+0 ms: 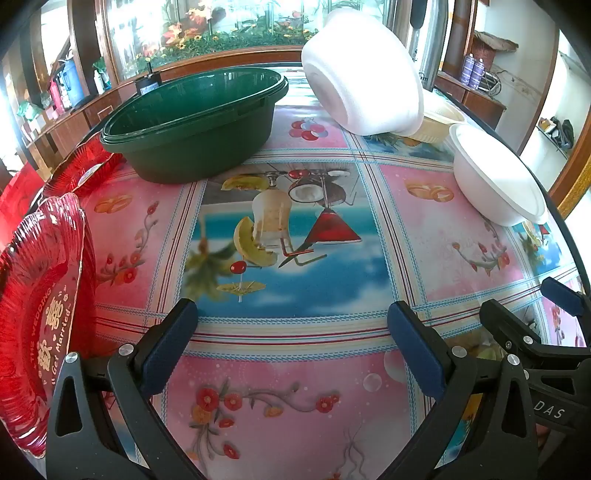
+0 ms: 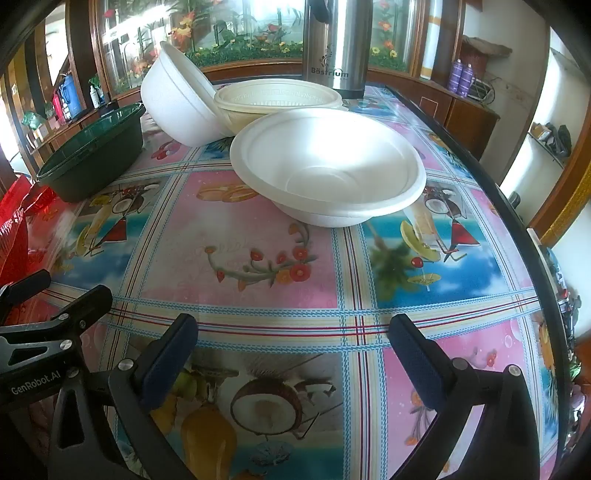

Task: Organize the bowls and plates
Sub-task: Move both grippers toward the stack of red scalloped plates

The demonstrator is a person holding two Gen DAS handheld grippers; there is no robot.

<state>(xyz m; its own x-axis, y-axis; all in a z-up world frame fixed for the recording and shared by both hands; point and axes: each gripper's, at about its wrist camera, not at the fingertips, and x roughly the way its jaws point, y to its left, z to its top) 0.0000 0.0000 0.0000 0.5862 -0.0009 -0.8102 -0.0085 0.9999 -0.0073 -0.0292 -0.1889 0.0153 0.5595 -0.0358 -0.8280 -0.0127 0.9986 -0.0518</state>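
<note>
Pointing down at a slant, the left gripper (image 1: 291,332) and right gripper (image 2: 293,345) are held spread wide over the tablecloth (image 2: 258,229), nothing grasped. In the right view, a white bowl (image 2: 328,166) is set upright at 12 o'clock, mouth up. Behind it a cream bowl (image 2: 277,99) stands upright, and a second white bowl (image 2: 173,99) is tipped on edge against it, mouth turned away, at 11 o'clock. A green basin (image 1: 192,122) is seen at 10 o'clock, long axis running near-left to far-right. Red plates (image 1: 37,295) lie at 9 o'clock. A steel flask (image 2: 336,44) and a glazed cabinet (image 2: 243,33) stand beyond.
</note>
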